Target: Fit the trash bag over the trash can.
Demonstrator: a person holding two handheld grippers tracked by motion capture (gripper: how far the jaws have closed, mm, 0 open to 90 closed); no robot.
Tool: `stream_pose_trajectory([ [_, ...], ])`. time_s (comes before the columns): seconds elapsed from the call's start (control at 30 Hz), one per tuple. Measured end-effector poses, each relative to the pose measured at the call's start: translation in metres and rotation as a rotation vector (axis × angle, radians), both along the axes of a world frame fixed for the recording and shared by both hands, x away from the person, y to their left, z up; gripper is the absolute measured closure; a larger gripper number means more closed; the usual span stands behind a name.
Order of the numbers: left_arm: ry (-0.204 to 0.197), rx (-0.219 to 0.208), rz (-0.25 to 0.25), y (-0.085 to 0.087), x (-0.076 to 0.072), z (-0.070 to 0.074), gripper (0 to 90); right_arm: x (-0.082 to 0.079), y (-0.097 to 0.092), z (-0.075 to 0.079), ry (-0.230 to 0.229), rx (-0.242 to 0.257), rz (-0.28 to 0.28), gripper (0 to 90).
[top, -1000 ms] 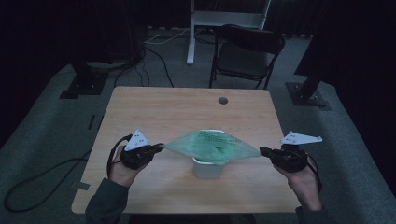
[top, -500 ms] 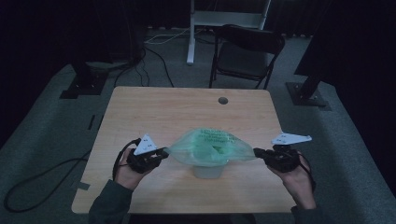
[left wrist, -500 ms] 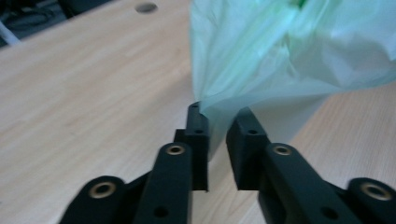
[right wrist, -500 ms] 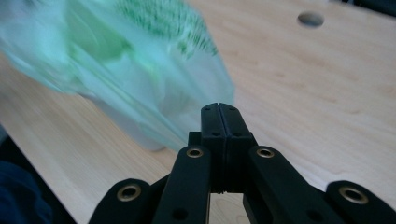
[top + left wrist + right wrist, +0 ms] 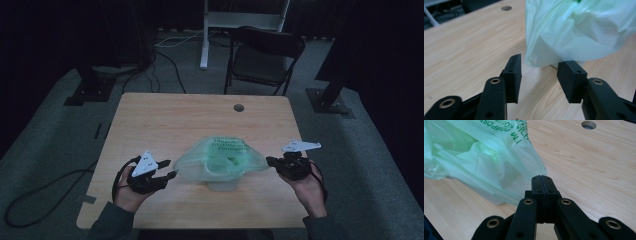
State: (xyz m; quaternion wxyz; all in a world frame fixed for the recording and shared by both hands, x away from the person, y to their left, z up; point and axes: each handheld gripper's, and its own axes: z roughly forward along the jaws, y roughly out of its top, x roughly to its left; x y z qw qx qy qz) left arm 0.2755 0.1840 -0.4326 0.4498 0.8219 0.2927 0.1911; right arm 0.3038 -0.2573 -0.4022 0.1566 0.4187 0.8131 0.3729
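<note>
Now, with my left gripper point(image 5: 539, 75) just opened off the green bag point(image 5: 220, 157) draped over the tub point(image 5: 222, 185) at frame centre, I'd release the right gripper's point(image 5: 541, 178) pinched edge gently.

A black folding chair point(image 5: 265, 57) stands beyond the wooden table point(image 5: 165, 120) (cables point(image 5: 165, 50) trail across the floor).
</note>
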Motion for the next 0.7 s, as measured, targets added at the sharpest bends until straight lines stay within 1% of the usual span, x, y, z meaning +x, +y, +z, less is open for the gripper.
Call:
stream_pose_trajectory([
  [0.07,-0.023,-0.009,-0.010,-0.001,-0.008,0.006,54.0,0.000,0.001,0.000,0.000,0.002,0.003,89.9],
  [0.13,-0.030,-0.015,-0.018,-0.002,-0.010,0.008,53.7,0.000,0.001,0.001,0.002,0.005,0.004,89.8],
  [0.17,-0.056,-0.022,-0.040,-0.006,-0.017,0.014,53.1,0.000,0.001,0.001,0.003,0.011,0.008,89.8],
  [0.2,-0.072,-0.021,-0.058,-0.010,-0.020,0.018,52.8,0.000,0.002,0.001,0.004,0.012,0.008,89.8],
  [0.3,-0.099,-0.032,-0.089,-0.016,-0.026,0.027,51.4,0.001,0.003,0.001,0.002,0.014,0.013,89.8],
  [0.33,-0.099,-0.032,-0.089,-0.016,-0.026,0.027,51.3,0.001,0.003,0.001,0.002,0.014,0.013,89.8],
  [0.37,-0.113,-0.030,-0.110,-0.022,-0.029,0.032,50.7,0.001,0.004,0.002,-0.001,0.016,0.014,89.8],
  [0.4,-0.115,-0.029,-0.122,-0.025,-0.030,0.033,50.7,0.001,0.004,0.002,-0.003,0.016,0.014,89.8],
  [0.43,-0.115,-0.029,-0.122,-0.025,-0.030,0.033,50.7,0.001,0.004,0.003,-0.002,0.018,0.014,89.8],
  [0.47,-0.114,-0.019,-0.145,-0.034,-0.032,0.033,50.7,0.001,0.005,0.003,-0.003,0.021,0.015,89.8],
  [0.5,-0.113,-0.011,-0.157,-0.039,-0.032,0.032,50.7,0.001,0.005,0.003,-0.004,0.020,0.016,89.8],
  [0.6,-0.104,0.019,-0.190,-0.054,-0.032,0.025,50.6,0.001,0.006,0.004,-0.004,0.025,0.017,89.9],
  [0.7,-0.101,0.052,-0.206,-0.068,-0.033,0.017,50.3,0.001,0.006,0.004,-0.005,0.031,0.021,90.0],
])
